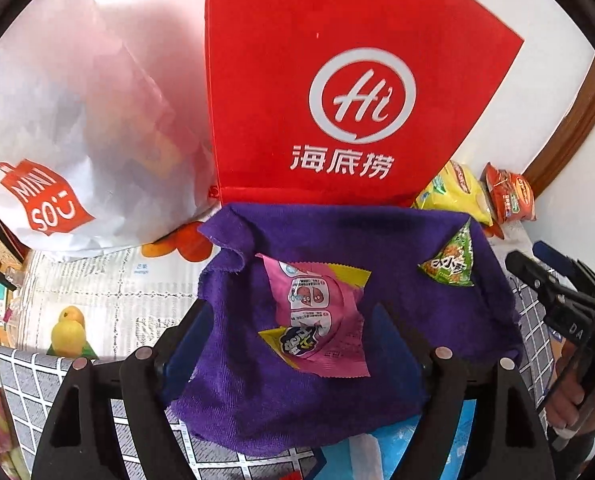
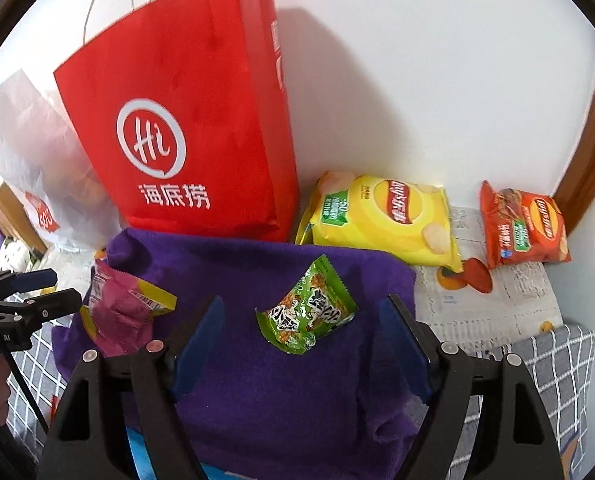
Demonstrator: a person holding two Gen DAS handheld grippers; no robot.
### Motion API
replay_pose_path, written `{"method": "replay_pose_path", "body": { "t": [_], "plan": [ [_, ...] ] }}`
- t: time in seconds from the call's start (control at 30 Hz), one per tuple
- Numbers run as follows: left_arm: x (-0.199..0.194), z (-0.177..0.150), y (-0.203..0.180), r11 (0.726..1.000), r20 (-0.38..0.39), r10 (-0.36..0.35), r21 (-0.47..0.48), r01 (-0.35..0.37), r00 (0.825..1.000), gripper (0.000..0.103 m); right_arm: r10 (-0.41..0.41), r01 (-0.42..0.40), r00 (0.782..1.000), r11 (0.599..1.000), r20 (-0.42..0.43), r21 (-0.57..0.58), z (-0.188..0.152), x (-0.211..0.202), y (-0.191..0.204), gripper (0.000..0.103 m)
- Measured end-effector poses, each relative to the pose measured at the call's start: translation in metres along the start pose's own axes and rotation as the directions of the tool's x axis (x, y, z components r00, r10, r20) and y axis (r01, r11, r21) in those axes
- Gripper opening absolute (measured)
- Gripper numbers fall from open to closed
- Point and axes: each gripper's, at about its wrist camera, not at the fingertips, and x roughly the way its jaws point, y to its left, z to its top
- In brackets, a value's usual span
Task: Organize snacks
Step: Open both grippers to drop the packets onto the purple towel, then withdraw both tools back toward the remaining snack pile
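A pink and yellow snack packet (image 1: 317, 320) lies on a purple cloth (image 1: 337, 400), between the blue pads of my left gripper (image 1: 293, 308), which stands open without touching it. A green triangular snack packet (image 2: 305, 312) lies on the same purple cloth (image 2: 257, 400), between the fingers of my right gripper (image 2: 303, 300); that gripper is open too, with its pads clear of the packet. In the left wrist view the green packet (image 1: 451, 264) sits to the right, with the right gripper (image 1: 545, 276) beyond it. The right wrist view shows the pink packet (image 2: 125, 308) at left.
A red paper bag (image 2: 201, 80) stands upright behind the cloth against the white wall, with a white plastic bag (image 1: 77, 120) to its left. A yellow chip bag (image 2: 381, 216) and an orange-red chip bag (image 2: 525, 228) lie at the right. A grey checked cover (image 2: 557, 360) lies underneath.
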Motion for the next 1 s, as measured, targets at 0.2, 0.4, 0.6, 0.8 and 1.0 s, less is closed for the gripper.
{"method": "replay_pose_path", "body": {
  "t": [0.2, 0.4, 0.6, 0.8, 1.0],
  "plan": [
    [-0.025, -0.002, -0.008, 0.999, 0.055, 0.013, 0.041, -0.015, 0.998, 0.081, -0.059, 0.059, 0.998, 0.998, -0.001, -0.015, -0.011, -0.027, 0.0, 0.08],
    [-0.047, -0.005, -0.017, 0.998, 0.09, -0.035, 0.063, 0.03, 0.995, 0.081, -0.066, 0.065, 0.998, 0.996, 0.009, 0.063, -0.03, -0.054, -0.011, 0.08],
    [-0.067, -0.008, -0.021, 0.996, 0.12, -0.062, 0.07, 0.054, 0.991, 0.081, -0.109, 0.11, 0.994, 0.989, -0.018, 0.103, -0.051, -0.076, -0.02, 0.08],
    [-0.079, -0.011, -0.024, 0.994, 0.116, -0.089, 0.08, 0.08, 0.989, 0.081, -0.134, 0.133, 0.991, 0.982, 0.0, 0.137, -0.071, -0.102, -0.027, 0.08],
    [-0.093, -0.017, -0.03, 0.991, 0.131, -0.104, 0.1, 0.092, 0.986, 0.081, -0.17, 0.165, 0.985, 0.979, 0.035, 0.122, -0.091, -0.123, -0.024, 0.08]
  ]
}}
